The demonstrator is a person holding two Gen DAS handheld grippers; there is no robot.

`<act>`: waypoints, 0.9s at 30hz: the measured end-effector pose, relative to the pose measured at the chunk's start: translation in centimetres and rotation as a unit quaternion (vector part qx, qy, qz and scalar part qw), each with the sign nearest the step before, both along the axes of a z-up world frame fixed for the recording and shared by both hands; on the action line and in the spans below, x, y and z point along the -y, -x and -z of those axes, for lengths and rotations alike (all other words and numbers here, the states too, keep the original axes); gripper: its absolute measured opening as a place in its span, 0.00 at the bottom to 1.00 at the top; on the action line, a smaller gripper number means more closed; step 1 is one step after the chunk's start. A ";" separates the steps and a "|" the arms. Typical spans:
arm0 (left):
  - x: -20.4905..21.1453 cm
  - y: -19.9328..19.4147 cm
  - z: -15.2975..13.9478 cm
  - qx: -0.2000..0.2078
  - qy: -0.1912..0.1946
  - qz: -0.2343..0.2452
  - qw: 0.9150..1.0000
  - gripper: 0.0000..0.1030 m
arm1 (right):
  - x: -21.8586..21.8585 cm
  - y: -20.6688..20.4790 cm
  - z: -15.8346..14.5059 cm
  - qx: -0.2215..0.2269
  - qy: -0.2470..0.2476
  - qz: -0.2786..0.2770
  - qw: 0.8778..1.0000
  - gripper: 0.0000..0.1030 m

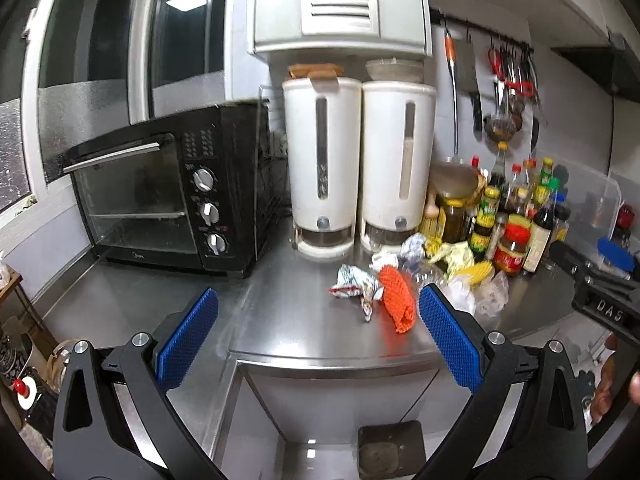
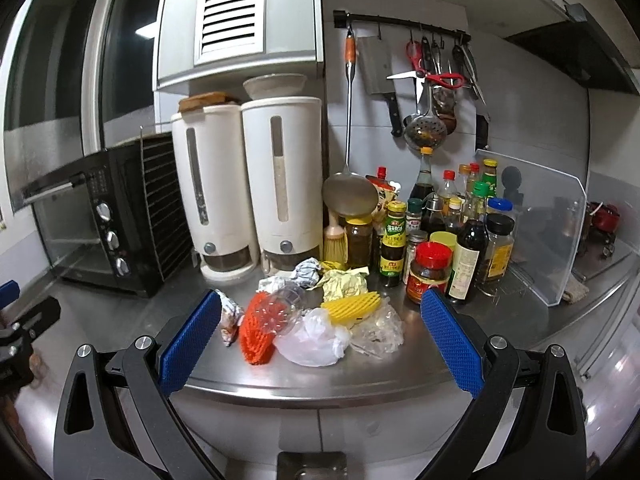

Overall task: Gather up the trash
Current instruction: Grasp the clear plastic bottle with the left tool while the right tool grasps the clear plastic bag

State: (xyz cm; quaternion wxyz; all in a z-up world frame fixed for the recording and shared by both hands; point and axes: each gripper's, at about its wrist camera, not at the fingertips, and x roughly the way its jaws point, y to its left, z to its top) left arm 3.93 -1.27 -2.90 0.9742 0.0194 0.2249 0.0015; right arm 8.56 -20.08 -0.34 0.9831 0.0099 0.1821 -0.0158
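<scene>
With both the left gripper (image 1: 318, 336) and right gripper (image 2: 320, 338) spread wide and empty, a careless reach into the centre-frame trash pile (image 2: 316, 316) could topple the sauce bottles (image 2: 468, 260) behind it.

crumpled trash pile (image 2: 316, 316), heaped on steel counter (image 2: 400, 376)

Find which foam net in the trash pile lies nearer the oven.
The orange foam net, at the pile's left edge; the yellow foam net lies further right, towards the bottles.
</scene>
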 end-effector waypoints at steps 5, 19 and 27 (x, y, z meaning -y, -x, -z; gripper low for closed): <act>1.1 -3.3 1.8 -0.038 -0.006 0.003 0.999 0.92 | 1.4 -3.3 1.5 -0.037 -0.022 -0.009 0.999 0.97; 7.6 -12.4 4.4 -0.117 -0.019 0.054 0.991 0.92 | 7.4 -13.3 6.2 -0.154 -0.055 -0.027 0.986 0.97; 11.6 -17.1 6.3 -0.162 -0.019 0.087 0.983 0.85 | 11.0 -17.7 8.6 -0.208 -0.080 -0.016 0.975 0.97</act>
